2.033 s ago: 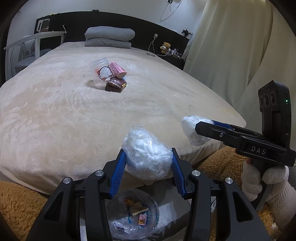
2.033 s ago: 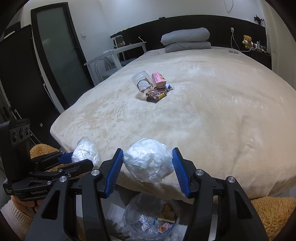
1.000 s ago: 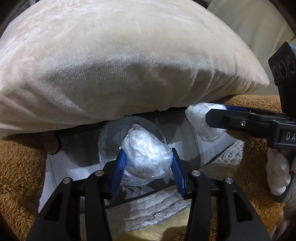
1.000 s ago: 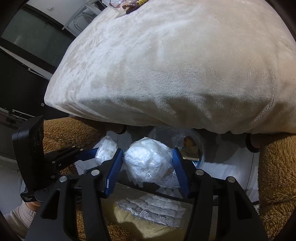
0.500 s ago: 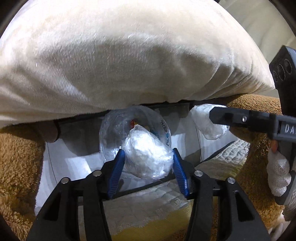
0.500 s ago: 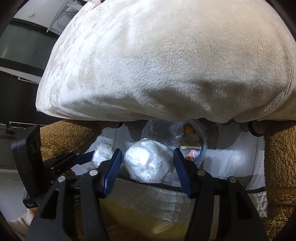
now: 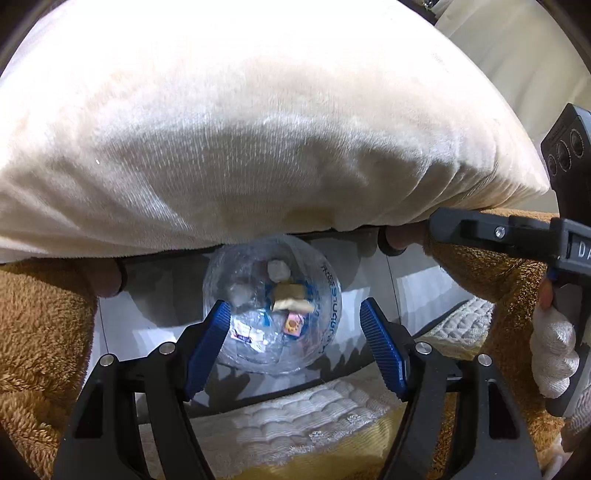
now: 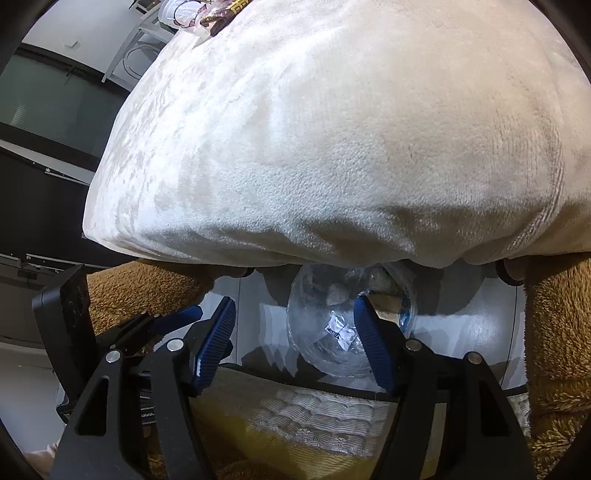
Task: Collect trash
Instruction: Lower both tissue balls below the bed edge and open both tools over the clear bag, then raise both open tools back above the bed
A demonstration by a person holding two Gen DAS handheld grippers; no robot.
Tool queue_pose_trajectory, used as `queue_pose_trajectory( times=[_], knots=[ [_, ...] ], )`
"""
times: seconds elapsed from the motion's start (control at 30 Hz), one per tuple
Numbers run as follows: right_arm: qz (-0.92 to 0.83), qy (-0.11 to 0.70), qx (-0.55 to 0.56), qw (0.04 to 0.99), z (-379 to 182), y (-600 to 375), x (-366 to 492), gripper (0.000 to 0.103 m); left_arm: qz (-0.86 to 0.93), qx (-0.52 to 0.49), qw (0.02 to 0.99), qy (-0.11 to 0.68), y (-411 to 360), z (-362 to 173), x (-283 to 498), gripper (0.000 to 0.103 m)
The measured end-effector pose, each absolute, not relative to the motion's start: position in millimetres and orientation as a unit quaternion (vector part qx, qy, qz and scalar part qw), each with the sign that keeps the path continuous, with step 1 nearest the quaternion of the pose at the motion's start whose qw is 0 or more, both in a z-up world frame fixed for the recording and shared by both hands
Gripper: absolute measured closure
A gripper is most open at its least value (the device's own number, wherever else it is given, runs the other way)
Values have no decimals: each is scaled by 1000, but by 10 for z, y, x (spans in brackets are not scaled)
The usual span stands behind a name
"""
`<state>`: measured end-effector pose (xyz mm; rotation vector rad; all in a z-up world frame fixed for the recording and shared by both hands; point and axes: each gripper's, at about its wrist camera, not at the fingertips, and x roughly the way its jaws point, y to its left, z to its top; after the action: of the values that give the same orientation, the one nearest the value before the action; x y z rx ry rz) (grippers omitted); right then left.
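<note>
1. The left gripper [image 7: 293, 332] points steeply down, its blue-padded jaws opening with nothing between them.
2. The right gripper [image 8: 295, 332] is likewise empty and opening; it also shows at the right edge of the left wrist view, held by a white-gloved hand [image 7: 554, 354].
3. Below both sits a clear plastic trash bag [image 7: 321, 347], on a pale floor at the foot of the bed, holding wrappers and white wads.
4. The cream blanket [image 7: 258, 129] overhangs it.
5. More trash [image 8: 207, 11] lies far up the bed.
</note>
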<state>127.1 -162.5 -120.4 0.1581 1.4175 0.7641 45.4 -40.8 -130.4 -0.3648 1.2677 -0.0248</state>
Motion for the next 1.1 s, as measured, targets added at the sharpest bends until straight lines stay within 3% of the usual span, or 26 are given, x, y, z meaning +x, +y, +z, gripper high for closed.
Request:
queue_pose_trajectory(
  times=[0.37,0.8,1.1],
  knots=[
    [346,568,58,744,-929,-1789,1194,37,7,-157,843,514,-313,-981,332,32],
    [364,418,36,832,-352,-2036,958,37,5,-137,915,380,-254,-434,109,32],
    [374,370,37,850,-142,-2097,957,37,2,-179,921,345,-50,-241,80,32]
  ],
)
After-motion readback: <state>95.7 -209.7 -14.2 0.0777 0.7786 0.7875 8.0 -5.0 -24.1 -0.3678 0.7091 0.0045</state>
